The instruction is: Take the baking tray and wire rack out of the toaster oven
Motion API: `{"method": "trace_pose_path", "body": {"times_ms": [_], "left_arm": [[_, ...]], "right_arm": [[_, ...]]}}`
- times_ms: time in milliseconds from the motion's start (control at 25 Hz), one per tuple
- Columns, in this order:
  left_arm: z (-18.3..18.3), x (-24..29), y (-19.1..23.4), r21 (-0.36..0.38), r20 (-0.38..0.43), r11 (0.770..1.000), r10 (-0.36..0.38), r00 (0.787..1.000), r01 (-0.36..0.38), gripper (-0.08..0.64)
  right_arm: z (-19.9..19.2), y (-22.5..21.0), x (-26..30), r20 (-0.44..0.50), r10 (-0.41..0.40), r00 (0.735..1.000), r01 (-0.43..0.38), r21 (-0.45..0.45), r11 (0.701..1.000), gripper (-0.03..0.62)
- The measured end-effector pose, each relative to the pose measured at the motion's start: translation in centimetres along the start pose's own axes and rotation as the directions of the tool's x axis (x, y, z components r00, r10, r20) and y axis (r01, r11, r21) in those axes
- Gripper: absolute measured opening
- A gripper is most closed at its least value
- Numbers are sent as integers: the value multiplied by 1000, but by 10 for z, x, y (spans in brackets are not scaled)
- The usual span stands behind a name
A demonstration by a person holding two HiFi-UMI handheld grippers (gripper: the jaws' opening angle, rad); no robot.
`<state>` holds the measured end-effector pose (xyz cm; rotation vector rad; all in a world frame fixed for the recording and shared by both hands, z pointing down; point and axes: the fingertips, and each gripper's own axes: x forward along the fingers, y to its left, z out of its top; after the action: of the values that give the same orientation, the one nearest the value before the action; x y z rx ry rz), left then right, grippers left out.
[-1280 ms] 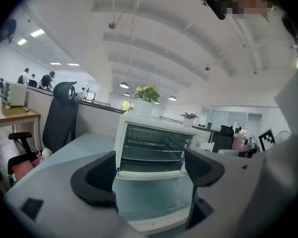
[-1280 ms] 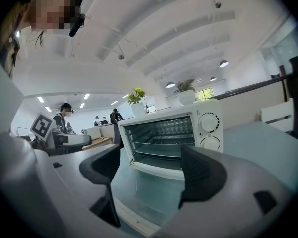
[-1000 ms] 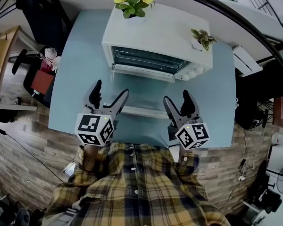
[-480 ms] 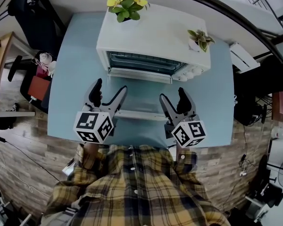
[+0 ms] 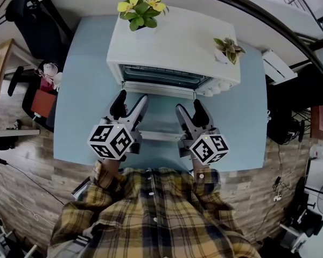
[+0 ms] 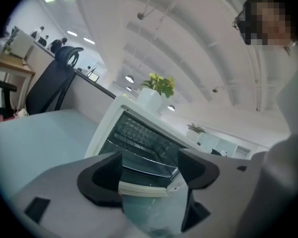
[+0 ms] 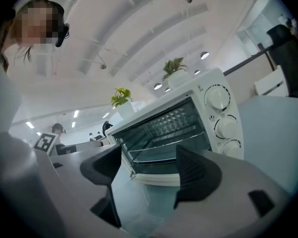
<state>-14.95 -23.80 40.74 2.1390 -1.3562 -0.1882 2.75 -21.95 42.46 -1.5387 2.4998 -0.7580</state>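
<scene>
The white toaster oven [image 5: 172, 42] stands at the back of the blue table [image 5: 81, 101] with its glass door [image 5: 159, 117] folded down flat. Inside, a wire rack [image 7: 164, 135] sits above a dark baking tray [image 7: 161, 155]; both also show in the left gripper view, the rack [image 6: 139, 135] over the tray [image 6: 146, 163]. My left gripper [image 5: 130, 100] hovers over the door's left part, open; its jaws have just been closing with nothing between them. My right gripper [image 5: 189, 108] is over the door's right part, open and empty. Both point at the oven mouth.
A pot of yellow flowers [image 5: 140, 4] and a small green plant [image 5: 229, 46] stand on the oven's top. Three knobs [image 7: 223, 128] line its right side. A black office chair [image 5: 37, 15] is beyond the table's left edge.
Both grippers have moved forward over the open door, closer to the oven mouth, and rolled a little. The left gripper's jaws have narrowed.
</scene>
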Motion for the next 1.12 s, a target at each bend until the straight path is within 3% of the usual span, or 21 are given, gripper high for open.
{"method": "trace_pose_path", "body": {"times_ms": [160, 280, 440, 640, 800, 960, 1120], "left_arm": [[-9, 13, 0, -127, -3, 992, -23, 1000, 22, 328], [-15, 23, 6, -254, 5, 967, -35, 999, 35, 319], [-19, 35, 19, -347, 33, 937, -34, 999, 43, 270], [-24, 51, 30, -452, 78, 887, -70, 994, 98, 221], [-28, 64, 38, -516, 84, 849, -82, 993, 114, 178], [-34, 74, 46, -585, 81, 803, -84, 993, 116, 153], [-36, 79, 48, -608, 83, 784, -92, 992, 123, 141]], "right_arm": [[-5, -5, 11, 14, 5, 1000, -6, 106, 994, 321], [-7, -14, 18, 31, -4, 1000, -2, 195, 981, 295], [-8, -29, 29, 81, -25, 996, -5, 341, 940, 238], [-8, -44, 48, 173, -12, 985, -80, 513, 855, 201], [-16, -63, 62, 220, -59, 974, -100, 647, 756, 183], [-17, -76, 78, 271, -92, 958, -138, 718, 682, 146], [-18, -80, 92, 306, -108, 946, -179, 769, 613, 146]]}}
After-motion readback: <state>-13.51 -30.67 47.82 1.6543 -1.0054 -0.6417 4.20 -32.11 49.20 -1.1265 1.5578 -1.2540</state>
